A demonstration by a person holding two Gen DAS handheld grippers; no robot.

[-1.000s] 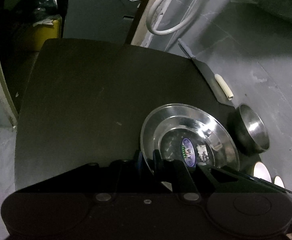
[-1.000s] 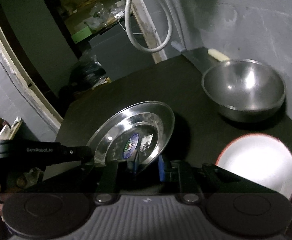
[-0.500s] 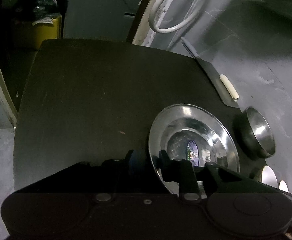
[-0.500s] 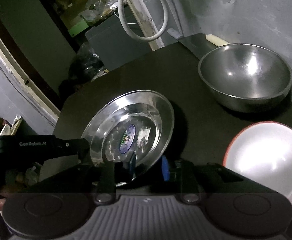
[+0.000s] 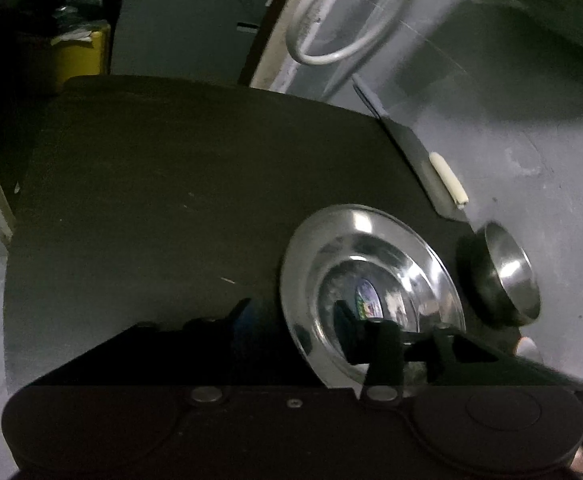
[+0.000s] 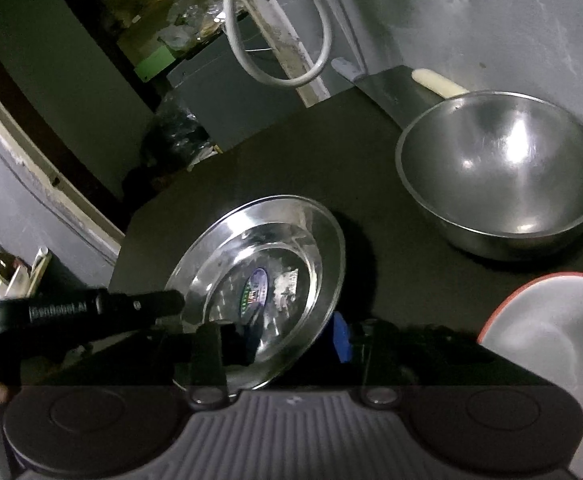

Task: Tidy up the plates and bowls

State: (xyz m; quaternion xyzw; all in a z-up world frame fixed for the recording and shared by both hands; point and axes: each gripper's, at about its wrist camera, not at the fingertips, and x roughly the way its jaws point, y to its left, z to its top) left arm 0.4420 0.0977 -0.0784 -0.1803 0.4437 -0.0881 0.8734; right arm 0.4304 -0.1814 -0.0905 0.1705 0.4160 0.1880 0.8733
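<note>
A shiny steel plate [image 5: 371, 276] with a sticker in its middle is tilted up off the dark table [image 5: 171, 208]; it also shows in the right wrist view [image 6: 267, 276]. My left gripper [image 5: 295, 320] stands open astride the plate's near rim. My right gripper [image 6: 287, 340] stands open around the plate's other rim, one finger inside the dish and the blue pad [image 6: 341, 338] outside. A large steel bowl [image 6: 503, 176] and a white red-rimmed bowl [image 6: 551, 344] stand to the right.
A small steel bowl [image 5: 507, 276] sits at the table's right edge by the grey wall. A white handle [image 5: 449, 184] lies on a dark strip behind it. A white hose loop [image 6: 287, 32] hangs at the back. The left gripper's arm [image 6: 83, 312] reaches in.
Both grippers have opened wider around the plate's rims. The plate has tilted up more steeply and shifted right in the left wrist view.
</note>
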